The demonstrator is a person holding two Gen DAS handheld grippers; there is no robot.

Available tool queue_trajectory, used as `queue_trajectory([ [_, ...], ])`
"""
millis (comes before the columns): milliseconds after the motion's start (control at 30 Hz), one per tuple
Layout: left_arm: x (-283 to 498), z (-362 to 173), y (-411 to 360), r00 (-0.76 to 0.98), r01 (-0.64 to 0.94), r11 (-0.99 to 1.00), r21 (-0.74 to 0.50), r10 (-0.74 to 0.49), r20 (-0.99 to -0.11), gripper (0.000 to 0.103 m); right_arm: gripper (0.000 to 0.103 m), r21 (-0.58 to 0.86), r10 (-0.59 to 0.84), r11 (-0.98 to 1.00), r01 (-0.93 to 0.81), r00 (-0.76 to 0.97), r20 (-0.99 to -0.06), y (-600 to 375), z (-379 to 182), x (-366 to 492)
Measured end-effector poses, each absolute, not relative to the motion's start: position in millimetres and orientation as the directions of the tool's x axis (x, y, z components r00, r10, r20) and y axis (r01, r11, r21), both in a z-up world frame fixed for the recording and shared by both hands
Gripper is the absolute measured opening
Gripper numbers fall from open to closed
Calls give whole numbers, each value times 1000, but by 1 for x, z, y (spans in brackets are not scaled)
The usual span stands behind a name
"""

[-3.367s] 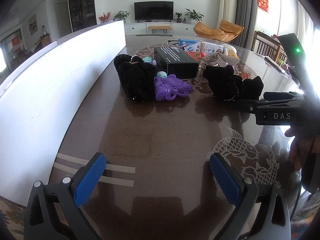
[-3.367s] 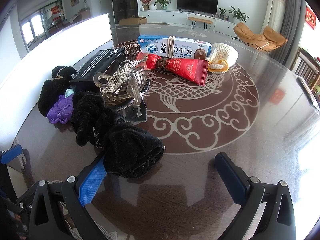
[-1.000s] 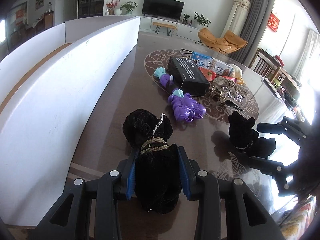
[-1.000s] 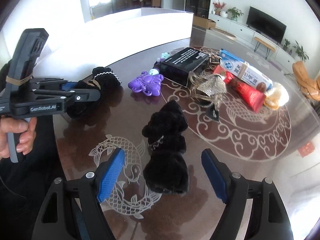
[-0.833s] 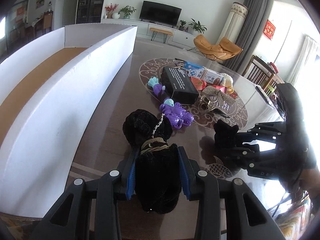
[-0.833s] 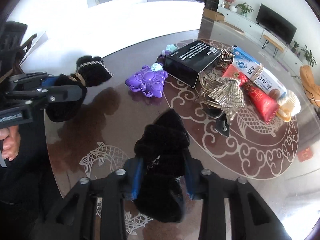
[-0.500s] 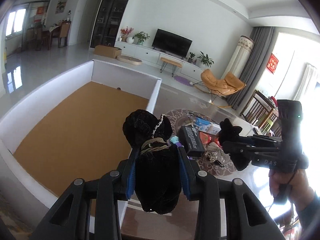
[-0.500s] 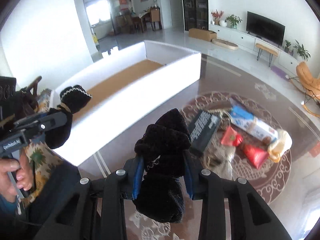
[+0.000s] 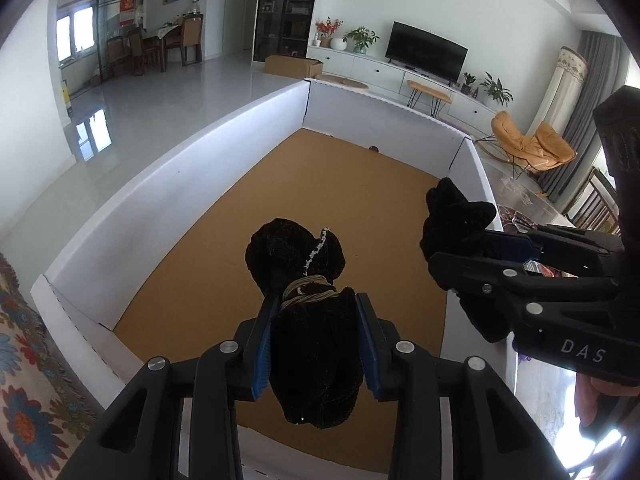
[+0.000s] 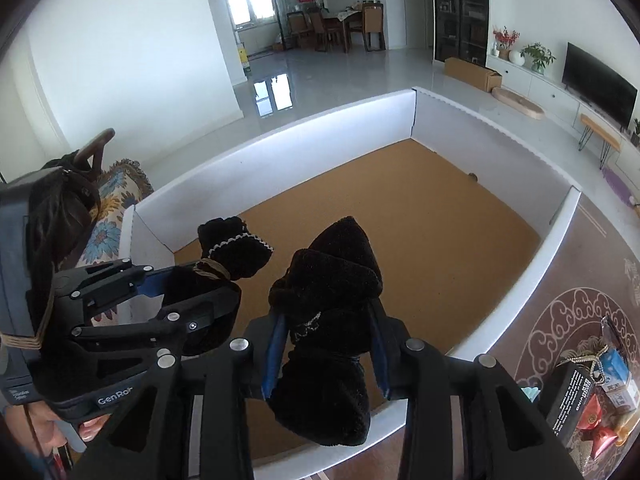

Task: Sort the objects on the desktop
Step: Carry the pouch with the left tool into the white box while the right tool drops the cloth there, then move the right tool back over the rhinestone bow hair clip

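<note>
In the left wrist view, the left gripper point(image 9: 316, 344) sits at the bottom centre of the frame, its blue-padded jaws closed on a black cloth bundle point(image 9: 310, 320) that is tied round the middle with tan cord and edged with a line of small white beads. The bundle hangs above the brown floor of a large white-walled box point(image 9: 168, 196), which fills the middle of the frame. At the right edge the right gripper point(image 9: 472, 248) reaches in from the side, gripping a second black cloth piece point(image 9: 454, 216) above the box's right wall. A television point(image 9: 426, 57) stands against the far wall at upper right, and an orange chair point(image 9: 528, 146) sits below it to the right.

In the right wrist view, the right gripper point(image 10: 326, 344) fills the bottom centre, its jaws clamped on the second black cloth piece point(image 10: 332, 320), which hangs over the near part of the box point(image 10: 280, 136). At lower left the left gripper point(image 10: 192, 292) comes in from the side, holding the tied bundle point(image 10: 230, 248) over the box's near left corner. At the lower right edge, on a dark table point(image 10: 560, 280) with a pale swirl pattern, lie a black carton point(image 10: 572, 398) and red packets point(image 10: 592, 418), well apart from the box.
</note>
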State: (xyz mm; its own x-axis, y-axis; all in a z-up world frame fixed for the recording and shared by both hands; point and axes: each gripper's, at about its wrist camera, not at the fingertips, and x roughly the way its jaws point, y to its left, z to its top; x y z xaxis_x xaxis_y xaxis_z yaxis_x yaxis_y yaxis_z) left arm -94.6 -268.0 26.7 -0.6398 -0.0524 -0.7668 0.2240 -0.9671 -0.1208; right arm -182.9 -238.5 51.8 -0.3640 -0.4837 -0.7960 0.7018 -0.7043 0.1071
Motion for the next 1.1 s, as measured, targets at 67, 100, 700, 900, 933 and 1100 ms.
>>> queue_trajectory([
  [67,-96,23,-265,-624,247,-967,-60,-111,-773,45,60,119,-471,-717,687,-351,-809,-239,40,-187],
  [100,-97,21,-264,-619,256,-966,-32,-139,-773,59,66,124,-474,-725,678,-361,-803,-235,39,-188],
  [700,-25,67,-112,-775,-109,-983,-145,175,-607,89,90,35,-339,-905,423,-670,-660,-3,34,-105],
  [900,-33,12,-16,-659,-251,-952,-175,301,-689,94,90,-41,-110,-977,209,-660,-743,100,-15,-78],
  [933,-38,-1,-9,-640,-252,-952,-173,298,-708,94,90,-42,-92,-981,188,-651,-754,110,-21,-74],
  [1100,-45,-47,-5,-594,-205,-970,-130,228,-772,94,90,-40,-61,-989,144,-636,-769,134,-37,-56],
])
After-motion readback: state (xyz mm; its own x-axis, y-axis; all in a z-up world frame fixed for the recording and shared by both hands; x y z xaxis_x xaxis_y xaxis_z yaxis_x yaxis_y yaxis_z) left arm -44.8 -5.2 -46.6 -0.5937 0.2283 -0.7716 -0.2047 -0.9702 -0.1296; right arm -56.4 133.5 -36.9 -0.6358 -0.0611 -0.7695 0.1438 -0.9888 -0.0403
